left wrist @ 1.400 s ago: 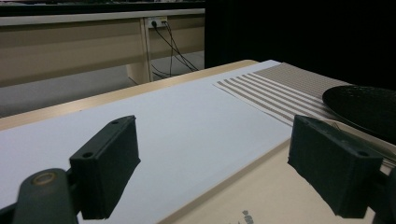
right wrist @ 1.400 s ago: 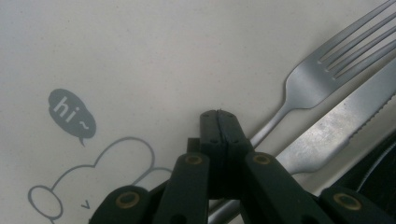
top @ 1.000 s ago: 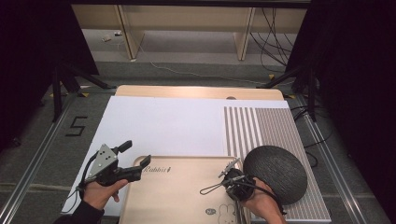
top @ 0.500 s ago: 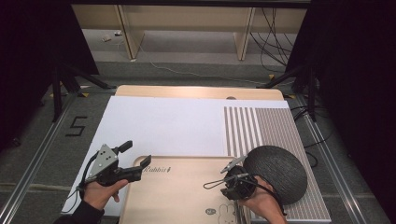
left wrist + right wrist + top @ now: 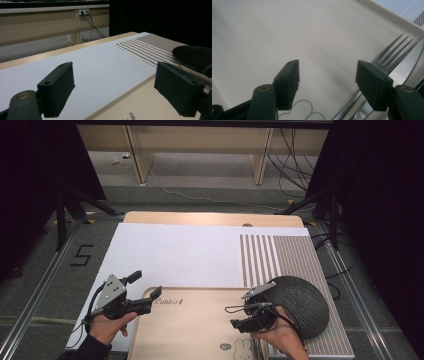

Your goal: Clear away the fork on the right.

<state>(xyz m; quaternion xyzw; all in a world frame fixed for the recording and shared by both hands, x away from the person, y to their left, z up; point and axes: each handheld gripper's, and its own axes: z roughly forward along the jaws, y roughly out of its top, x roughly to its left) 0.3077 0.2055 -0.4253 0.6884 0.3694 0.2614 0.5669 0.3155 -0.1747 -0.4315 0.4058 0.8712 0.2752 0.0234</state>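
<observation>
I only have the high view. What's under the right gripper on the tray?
Observer: A fork lies on the tray, its tines just beyond the right gripper, by the right-hand jaw.
Operator: Anything beside the fork?
Observer: Yes, a knife with a serrated edge lies against it, toward the tray's rim.
Operator: Are the right jaws open?
Observer: Open, with bare tray between them; they hold nothing.
Operator: And the left gripper?
Observer: The left gripper is open too, looking across the white sheet toward the striped mat.
</observation>
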